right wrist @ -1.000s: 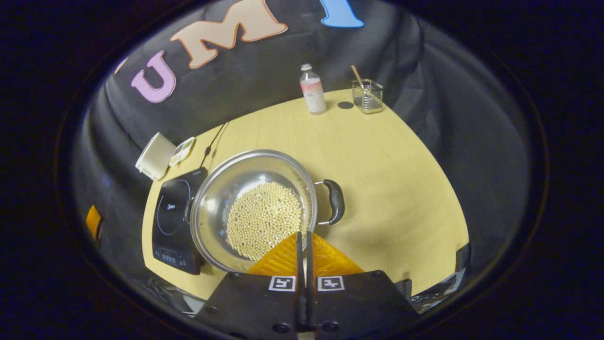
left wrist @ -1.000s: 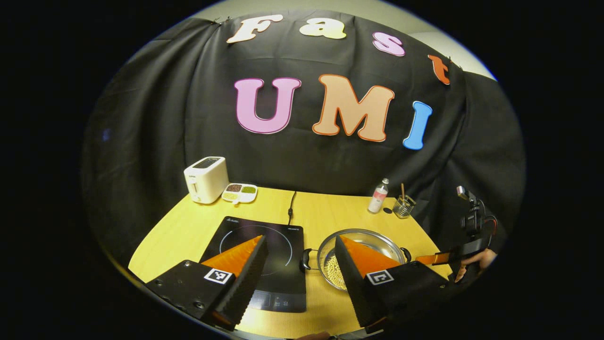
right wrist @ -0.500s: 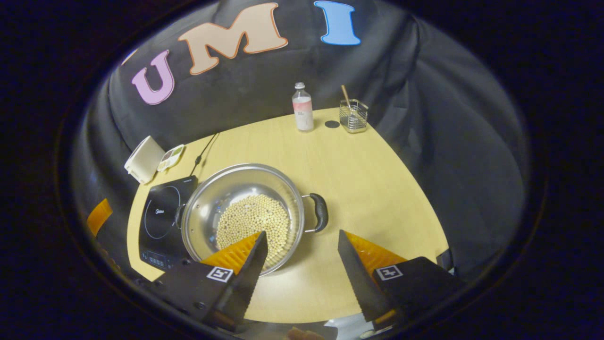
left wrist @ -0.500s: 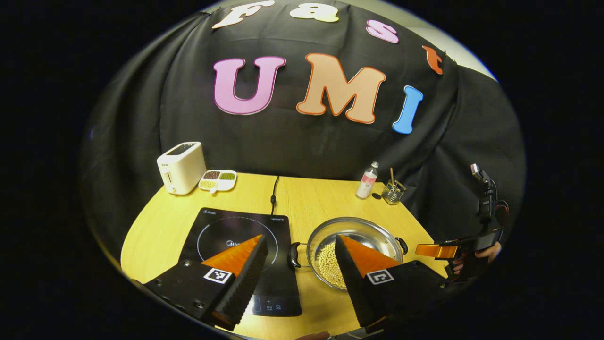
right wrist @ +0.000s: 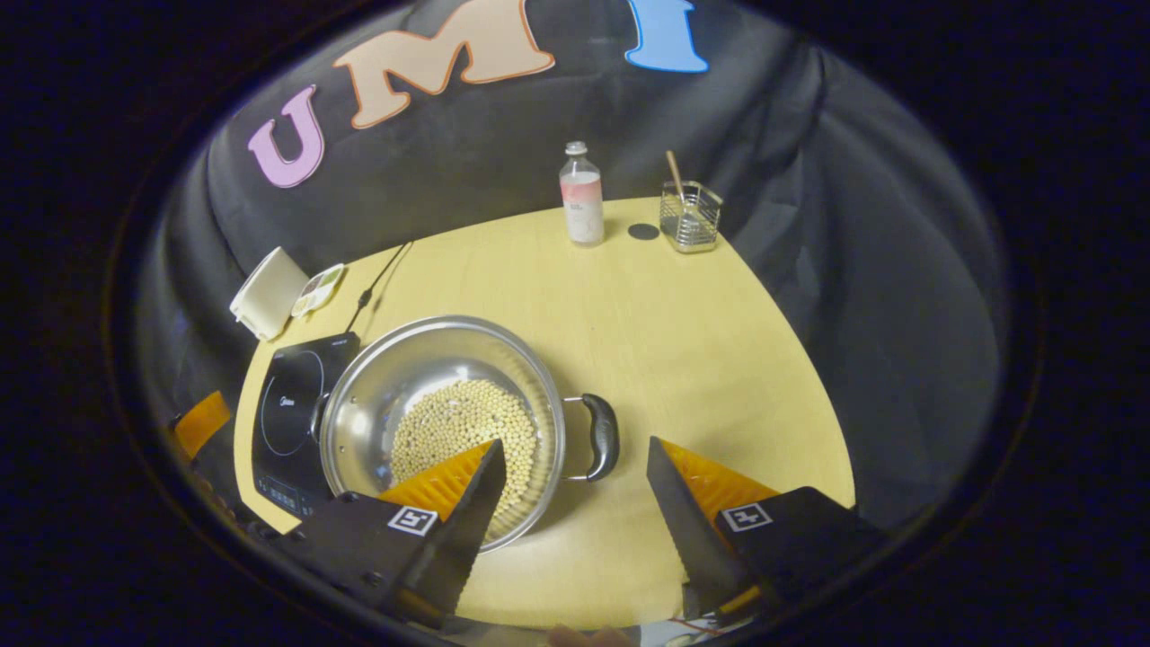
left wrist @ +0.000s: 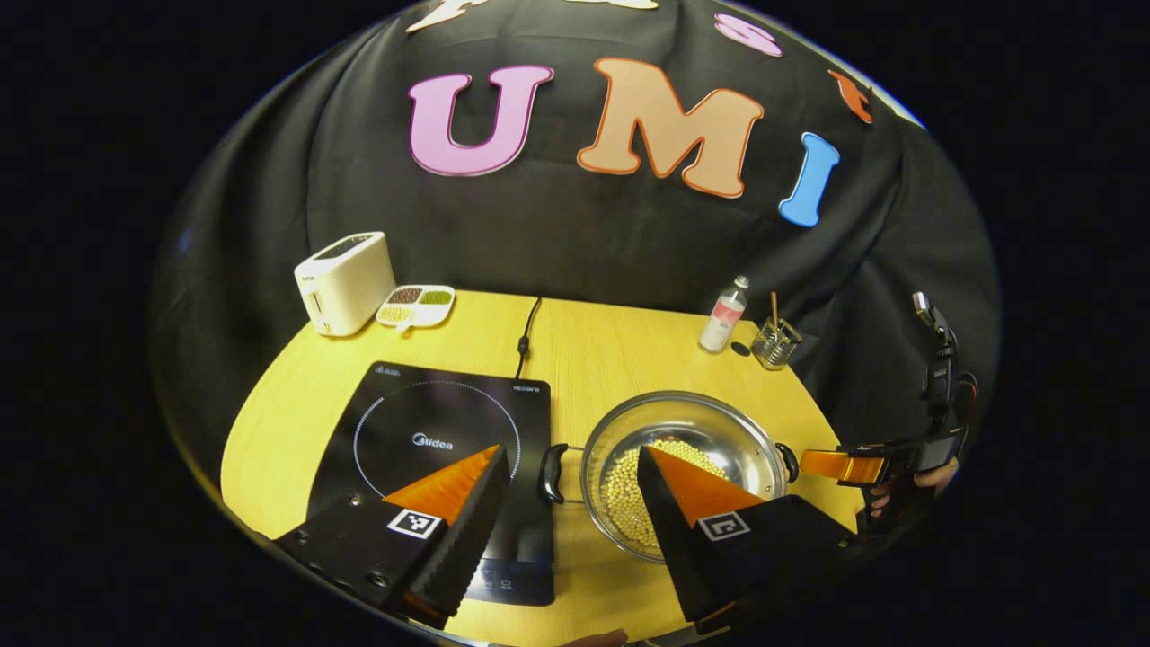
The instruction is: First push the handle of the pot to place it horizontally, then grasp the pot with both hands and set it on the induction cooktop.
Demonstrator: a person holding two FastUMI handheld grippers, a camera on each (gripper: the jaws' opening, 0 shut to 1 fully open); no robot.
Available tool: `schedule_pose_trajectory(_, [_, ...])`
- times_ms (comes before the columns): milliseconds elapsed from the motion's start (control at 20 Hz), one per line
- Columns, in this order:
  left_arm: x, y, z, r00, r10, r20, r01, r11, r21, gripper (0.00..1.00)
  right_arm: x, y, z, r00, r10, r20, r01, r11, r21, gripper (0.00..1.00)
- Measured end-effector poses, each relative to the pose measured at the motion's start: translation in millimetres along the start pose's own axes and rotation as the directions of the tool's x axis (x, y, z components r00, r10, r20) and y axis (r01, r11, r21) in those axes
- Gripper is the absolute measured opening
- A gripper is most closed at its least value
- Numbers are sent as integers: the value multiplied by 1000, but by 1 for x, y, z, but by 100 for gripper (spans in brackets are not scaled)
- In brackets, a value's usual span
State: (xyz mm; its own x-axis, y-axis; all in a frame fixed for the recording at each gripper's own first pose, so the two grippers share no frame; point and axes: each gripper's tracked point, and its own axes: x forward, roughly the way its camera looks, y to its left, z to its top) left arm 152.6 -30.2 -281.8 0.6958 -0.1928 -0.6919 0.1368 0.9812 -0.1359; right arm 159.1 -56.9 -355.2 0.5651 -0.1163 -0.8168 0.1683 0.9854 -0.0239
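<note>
Steel, stiff and probably slippery, the pot [right wrist: 440, 422] is sitting at centre left of the right gripper view, just beside the cooktop [left wrist: 440, 449], loaded with beans [right wrist: 458, 431] and likely heavy. Both handles [right wrist: 600, 438] are lying level and should be taken. The left gripper [left wrist: 570, 512] and right gripper [right wrist: 570, 512] are being held wide open, empty.

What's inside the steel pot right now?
The round stainless-steel pot holds a layer of small pale yellow beans covering its bottom. The right gripper, jaws open, hides the near part, so anything there cannot be seen.
</note>
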Motion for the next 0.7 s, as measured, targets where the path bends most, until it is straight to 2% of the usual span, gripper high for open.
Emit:
schedule_pose_trajectory(150, [16, -1, -11, 998, 20, -56, -20, 1000, 2, 88, 13, -2, 2, 1000, 8, -21, -8, 1000, -7, 98])
schedule_pose_trajectory(200, [21, -1, -12, 997, 22, -68, -22, 1000, 4, 89, 16, -3, 2, 999, 13, -31, -13, 1000, -8, 94])
schedule_pose_trajectory(250, [27, -1, -13, 997, 28, -75, -27, 1000, 6, 89, 18, -3, 0, 999, 17, -40, -17, 1000, -9, 98])
schedule_pose_trajectory(450, [47, 1, -20, 992, 44, -119, -41, 999, 20, 89, 33, -8, 3, 998, 26, -65, -27, 999, -23, 98])
schedule_pose_trajectory(500, [52, 1, -24, 990, 45, -130, -42, 999, 23, 89, 35, -7, 2, 997, 29, -74, -31, 999, -24, 93])
schedule_pose_trajectory(600, [61, 4, -27, 988, 51, -149, -48, 998, 28, 88, 43, -6, 3, 996, 35, -81, -37, 999, -23, 93])
schedule_pose_trajectory(700, [70, 6, -34, 983, 51, -176, -46, 999, 28, 89, 50, -5, 1, 995, 34, -92, -36, 999, -22, 87])
